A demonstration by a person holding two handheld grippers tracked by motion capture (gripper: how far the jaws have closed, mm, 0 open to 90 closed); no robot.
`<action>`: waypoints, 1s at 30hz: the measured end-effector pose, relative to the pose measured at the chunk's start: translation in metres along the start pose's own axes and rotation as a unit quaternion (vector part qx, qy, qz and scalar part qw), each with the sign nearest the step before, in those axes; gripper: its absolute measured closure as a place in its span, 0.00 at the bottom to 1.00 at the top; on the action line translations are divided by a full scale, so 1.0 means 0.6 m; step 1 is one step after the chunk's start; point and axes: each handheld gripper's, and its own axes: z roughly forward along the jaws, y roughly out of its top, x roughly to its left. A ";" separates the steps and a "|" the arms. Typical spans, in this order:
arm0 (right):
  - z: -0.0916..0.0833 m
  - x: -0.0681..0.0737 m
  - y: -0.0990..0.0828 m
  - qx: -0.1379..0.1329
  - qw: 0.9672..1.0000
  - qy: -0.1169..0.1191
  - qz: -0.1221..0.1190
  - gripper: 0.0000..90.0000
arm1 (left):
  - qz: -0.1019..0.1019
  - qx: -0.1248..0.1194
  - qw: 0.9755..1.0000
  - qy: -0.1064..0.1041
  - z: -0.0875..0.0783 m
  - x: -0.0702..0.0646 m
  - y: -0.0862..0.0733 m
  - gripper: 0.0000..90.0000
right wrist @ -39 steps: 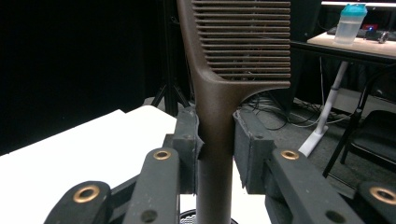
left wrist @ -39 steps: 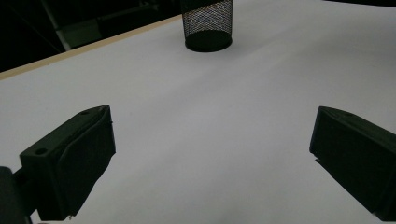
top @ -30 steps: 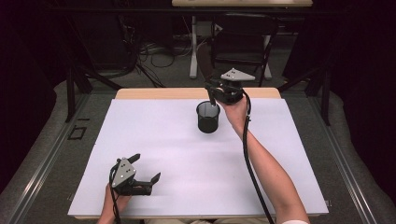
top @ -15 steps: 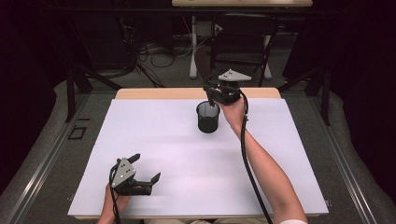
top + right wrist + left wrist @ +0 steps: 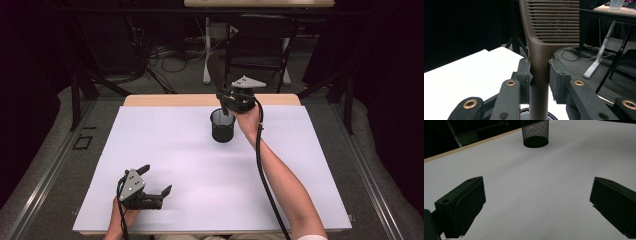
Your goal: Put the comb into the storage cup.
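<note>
Two pads of your right gripper are clamped on the handle of a brown comb, teeth end up, handle end pointing down just over the black mesh cup at the table's far edge. Comb's picked up and lined up; lowering it into the cup and letting go is likely what's left. Your left gripper sits near the front edge, jaws wide apart, holding nothing.

Counter: white top, pale wood strip along far edge. Floor: grey carpet, with loose black cables trailing behind the counter. Dark folding chair beyond, beside a white table leg. Second pale tabletop at the far end. Surroundings black and unlit.
</note>
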 end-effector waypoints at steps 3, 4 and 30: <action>0.003 0.000 -0.002 0.002 1.000 0.001 -0.001 0.81 | 0.000 0.000 1.000 0.000 0.000 0.000 0.000 0.00; 0.003 0.000 -0.003 0.002 1.000 0.001 0.000 0.81 | 0.001 0.000 1.000 0.000 0.000 0.000 0.000 0.00; 0.024 0.004 -0.029 0.026 1.000 0.009 -0.002 0.81 | 0.001 0.000 1.000 -0.001 0.000 -0.001 0.000 0.00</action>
